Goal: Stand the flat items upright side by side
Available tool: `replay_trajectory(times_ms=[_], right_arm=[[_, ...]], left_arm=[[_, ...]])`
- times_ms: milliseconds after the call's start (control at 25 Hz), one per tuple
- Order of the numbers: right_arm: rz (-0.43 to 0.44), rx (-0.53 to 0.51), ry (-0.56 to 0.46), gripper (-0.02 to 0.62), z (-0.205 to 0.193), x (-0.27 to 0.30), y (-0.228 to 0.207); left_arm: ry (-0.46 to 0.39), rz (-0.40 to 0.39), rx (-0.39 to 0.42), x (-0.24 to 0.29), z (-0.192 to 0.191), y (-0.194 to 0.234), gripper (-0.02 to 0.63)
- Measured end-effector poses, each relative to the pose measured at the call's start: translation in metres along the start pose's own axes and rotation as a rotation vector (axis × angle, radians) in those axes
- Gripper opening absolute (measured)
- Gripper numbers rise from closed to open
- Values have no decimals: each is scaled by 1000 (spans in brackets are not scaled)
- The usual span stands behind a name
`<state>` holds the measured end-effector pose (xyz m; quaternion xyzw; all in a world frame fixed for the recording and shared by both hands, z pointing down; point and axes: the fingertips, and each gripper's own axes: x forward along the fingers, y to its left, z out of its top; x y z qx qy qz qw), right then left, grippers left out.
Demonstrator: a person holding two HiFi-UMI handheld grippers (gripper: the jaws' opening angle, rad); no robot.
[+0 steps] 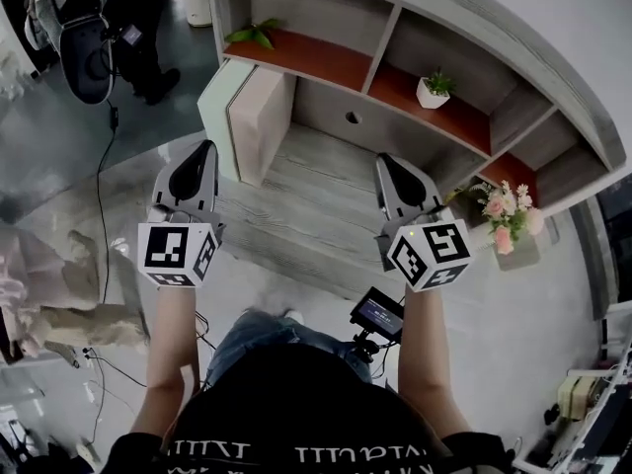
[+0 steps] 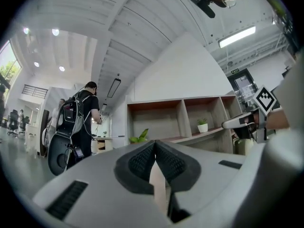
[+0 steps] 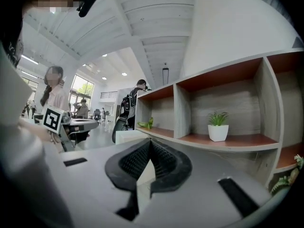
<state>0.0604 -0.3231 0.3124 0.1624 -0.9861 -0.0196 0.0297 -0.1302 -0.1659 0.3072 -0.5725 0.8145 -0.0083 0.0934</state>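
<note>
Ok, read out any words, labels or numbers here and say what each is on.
Nothing reads clearly.
White print on the black T-shirt: upside down, cut off, unreadable.
Square markers on the white cube at left and white cube at right: patterns, no words.
Small black screen: too small.
Green sign above the doorway: too small.

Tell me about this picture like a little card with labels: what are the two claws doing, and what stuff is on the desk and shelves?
left claw: shut, nothing in it
right claw: shut, nothing in it
flat things: white flat box and beige flat box, standing upright side by side
where they stand: left end of the grey wooden desk
on the shelves: leafy green sprig and small green plant in a white pot
right end: pink and white flowers
</note>
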Motion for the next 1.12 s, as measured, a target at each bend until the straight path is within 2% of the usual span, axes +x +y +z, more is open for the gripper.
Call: replay_trajectory(times_ms=[520, 880, 1120], right_arm=[[-95, -52, -39, 14, 26, 6, 27], [-163, -60, -23, 14, 22, 2, 33], [-185, -70, -32, 14, 24, 3, 33]], left_arm=[[-34, -70, 0, 2, 19, 21, 12], [-43, -127, -13, 6, 17, 22, 12], [-47, -129, -23, 5, 14, 27, 12]])
